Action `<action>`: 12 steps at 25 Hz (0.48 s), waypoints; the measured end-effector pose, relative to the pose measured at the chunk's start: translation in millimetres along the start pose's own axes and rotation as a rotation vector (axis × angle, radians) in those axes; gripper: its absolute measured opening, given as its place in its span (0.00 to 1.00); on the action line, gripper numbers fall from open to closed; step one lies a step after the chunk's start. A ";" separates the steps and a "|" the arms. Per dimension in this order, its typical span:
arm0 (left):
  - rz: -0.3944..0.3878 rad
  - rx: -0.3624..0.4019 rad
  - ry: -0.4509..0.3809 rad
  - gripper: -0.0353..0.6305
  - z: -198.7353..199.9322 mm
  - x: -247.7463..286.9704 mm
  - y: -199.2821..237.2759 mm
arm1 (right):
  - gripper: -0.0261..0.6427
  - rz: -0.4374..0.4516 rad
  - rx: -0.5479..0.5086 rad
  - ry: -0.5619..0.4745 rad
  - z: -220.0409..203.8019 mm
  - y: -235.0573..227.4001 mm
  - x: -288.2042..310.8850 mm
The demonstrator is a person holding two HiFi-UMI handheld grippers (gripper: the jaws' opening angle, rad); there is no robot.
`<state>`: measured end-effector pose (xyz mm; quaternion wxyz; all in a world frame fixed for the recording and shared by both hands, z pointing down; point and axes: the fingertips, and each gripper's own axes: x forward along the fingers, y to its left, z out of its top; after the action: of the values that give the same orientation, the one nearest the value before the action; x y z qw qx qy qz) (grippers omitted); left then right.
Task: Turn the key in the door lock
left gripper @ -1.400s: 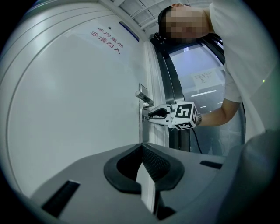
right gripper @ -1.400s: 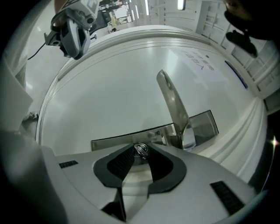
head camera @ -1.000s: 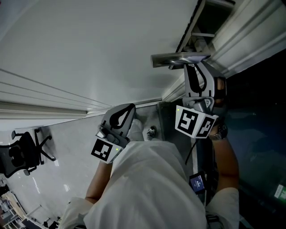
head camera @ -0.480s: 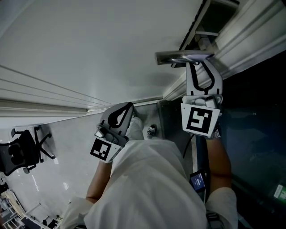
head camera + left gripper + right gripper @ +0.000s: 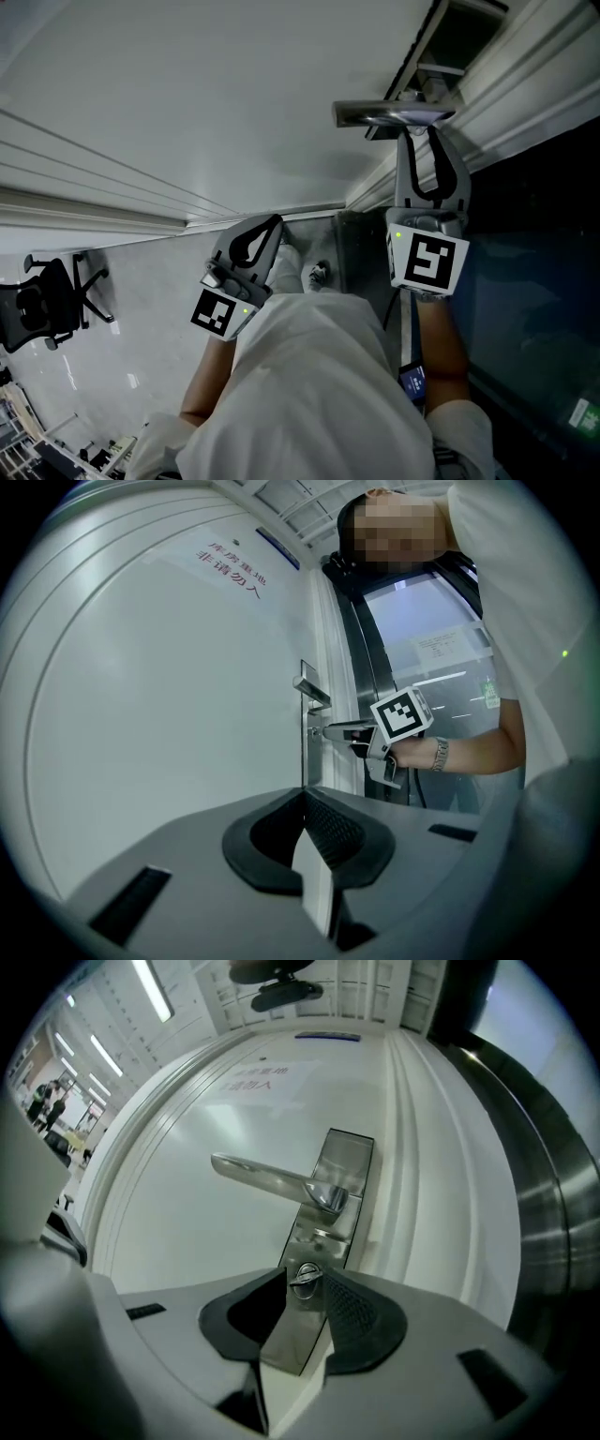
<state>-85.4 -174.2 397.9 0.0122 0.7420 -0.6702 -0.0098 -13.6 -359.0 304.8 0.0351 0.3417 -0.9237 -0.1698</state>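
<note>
Straddling the small silver oval-headed key point(image 5: 304, 1280) at lower centre, the right gripper point(image 5: 306, 1288) has just been opening its jaws, and the pads look barely off it. The key sits in the brushed steel lock plate point(image 5: 333, 1194) under the lever handle point(image 5: 272, 1180). This looks like a release mid-turn, so the next move is probably to re-clamp squarely and twist again. The left gripper point(image 5: 304, 808) idles, its jaws together on nothing.
</note>
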 end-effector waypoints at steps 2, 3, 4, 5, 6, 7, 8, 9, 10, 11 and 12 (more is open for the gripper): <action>0.013 0.000 0.008 0.06 -2.8 -4.6 0.0 | 0.19 0.023 0.040 -0.002 -6.1 5.8 -11.0; 0.019 0.001 0.012 0.06 -4.2 -6.9 -0.4 | 0.19 0.050 0.062 0.001 -10.7 13.0 -16.5; 0.023 0.002 0.015 0.06 -5.5 -8.9 -1.2 | 0.17 0.084 0.087 0.008 -16.5 22.3 -21.9; 0.026 0.003 0.018 0.06 -6.8 -10.4 -2.4 | 0.15 0.120 0.112 0.018 -23.2 32.5 -27.0; 0.027 0.005 0.020 0.06 -7.9 -11.7 -4.0 | 0.14 0.154 0.138 0.031 -30.5 42.7 -31.9; 0.028 0.008 0.022 0.06 -9.0 -12.9 -5.9 | 0.11 0.184 0.165 0.046 -38.0 52.3 -36.9; 0.029 0.012 0.026 0.06 -10.1 -14.7 -7.9 | 0.09 0.209 0.192 0.061 -45.2 61.2 -42.0; 0.031 0.014 0.031 0.06 -11.4 -17.0 -9.7 | 0.07 0.230 0.216 0.075 -51.4 69.6 -47.5; 0.034 0.016 0.037 0.06 -13.1 -19.7 -10.9 | 0.06 0.251 0.235 0.086 -56.4 77.9 -53.3; 0.039 0.017 0.041 0.06 -14.8 -22.3 -11.7 | 0.05 0.272 0.250 0.094 -60.0 86.1 -59.2; 0.043 0.018 0.043 0.06 -16.6 -24.6 -12.4 | 0.05 0.298 0.264 0.096 -62.3 94.5 -65.2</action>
<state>-75.1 -148.4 414.1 0.0200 0.7276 -0.6856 0.0124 -11.0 -268.1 398.6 0.0589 0.2106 -0.9755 -0.0238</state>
